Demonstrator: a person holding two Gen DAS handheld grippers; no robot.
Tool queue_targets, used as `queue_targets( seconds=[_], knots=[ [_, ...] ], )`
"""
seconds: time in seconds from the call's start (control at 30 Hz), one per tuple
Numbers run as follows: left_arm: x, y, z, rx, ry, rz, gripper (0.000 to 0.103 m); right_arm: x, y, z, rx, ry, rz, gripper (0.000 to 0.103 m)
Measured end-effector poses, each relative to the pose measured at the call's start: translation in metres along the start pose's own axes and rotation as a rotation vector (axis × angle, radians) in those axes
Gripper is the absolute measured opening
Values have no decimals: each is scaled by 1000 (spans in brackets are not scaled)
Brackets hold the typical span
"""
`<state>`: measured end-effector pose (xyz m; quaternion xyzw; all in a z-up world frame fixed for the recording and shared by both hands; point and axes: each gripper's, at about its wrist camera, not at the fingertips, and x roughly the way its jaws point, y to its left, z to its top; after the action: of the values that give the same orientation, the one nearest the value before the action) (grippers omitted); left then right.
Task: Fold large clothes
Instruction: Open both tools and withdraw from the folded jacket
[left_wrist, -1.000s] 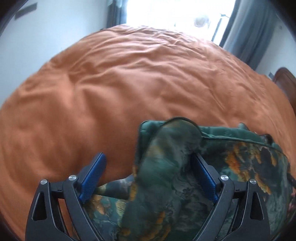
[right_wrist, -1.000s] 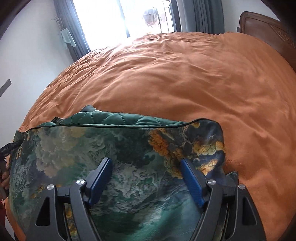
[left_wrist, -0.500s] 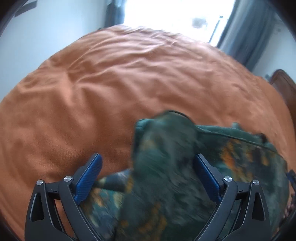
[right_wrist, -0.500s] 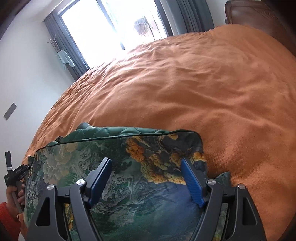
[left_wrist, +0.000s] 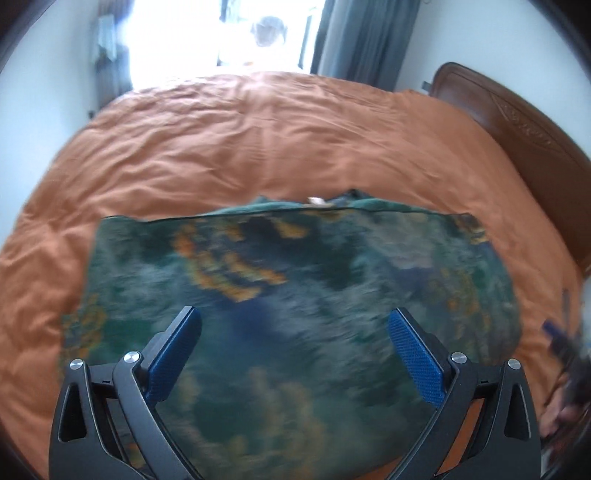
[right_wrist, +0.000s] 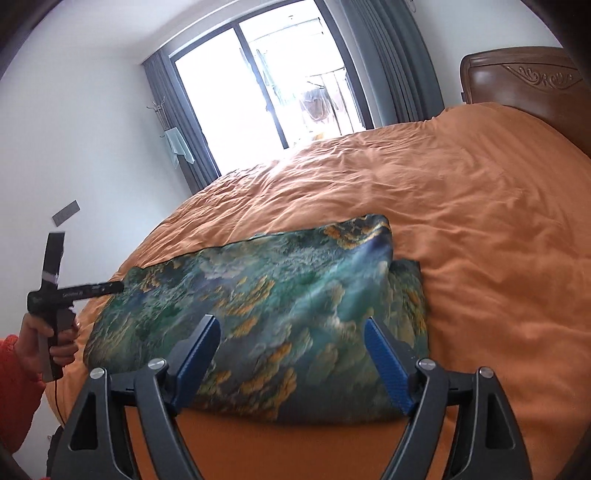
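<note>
Two hand-held grippers hang above one folded garment (right_wrist: 266, 317), and we judge the job close to finished. The garment, a green quilted piece printed with orange flowers, lies as a thick rectangular bundle on the orange bed (right_wrist: 461, 229), near its front edge, with a lower layer sticking out at the right side. We expect it to be soft and floppy, fairly light but bulky, and its smooth printed face looks as if it may slide over itself. A pinch in the middle would likely lift only the top layer. We would take it at the corners or along the folded edge, one side each, catching all layers at once.

Our left hand-held gripper (left_wrist: 293, 345) is spread wide with nothing between its blue pads; the cloth shows below them, and we cannot tell whether the tips brush it. Our right hand-held gripper (right_wrist: 290, 354) is likewise wide apart and empty above the near edge of the bundle. From the right wrist view, the left one appears at the bundle's left end, held clear of it.
</note>
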<state>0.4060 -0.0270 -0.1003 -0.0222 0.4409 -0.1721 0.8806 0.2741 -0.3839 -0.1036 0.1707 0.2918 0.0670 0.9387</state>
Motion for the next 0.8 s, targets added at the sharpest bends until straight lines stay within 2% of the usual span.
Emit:
queue_targets(
  seconds=[0.07,0.13,0.23,0.4,0.6,0.8],
  knots=[
    [18,-10,17,18,9,2,101,-6,3,-12,13,38,16,82],
    [42,-16,36,61,2,75,101,-10,5,-21,32,61,36,82],
    [79,-19,54,87,37,159,101,-20,10,-31,43,66,62,82],
    [116,-17,49,84,111,196,101,-29,17,-43,18,66,52,82],
    [96,-34,17,219,79,205,101,-31,18,-55,5,90,58,82],
    [69,-46,-9,287,59,154,101,-27,13,-62,30,115,48,82]
  ],
)
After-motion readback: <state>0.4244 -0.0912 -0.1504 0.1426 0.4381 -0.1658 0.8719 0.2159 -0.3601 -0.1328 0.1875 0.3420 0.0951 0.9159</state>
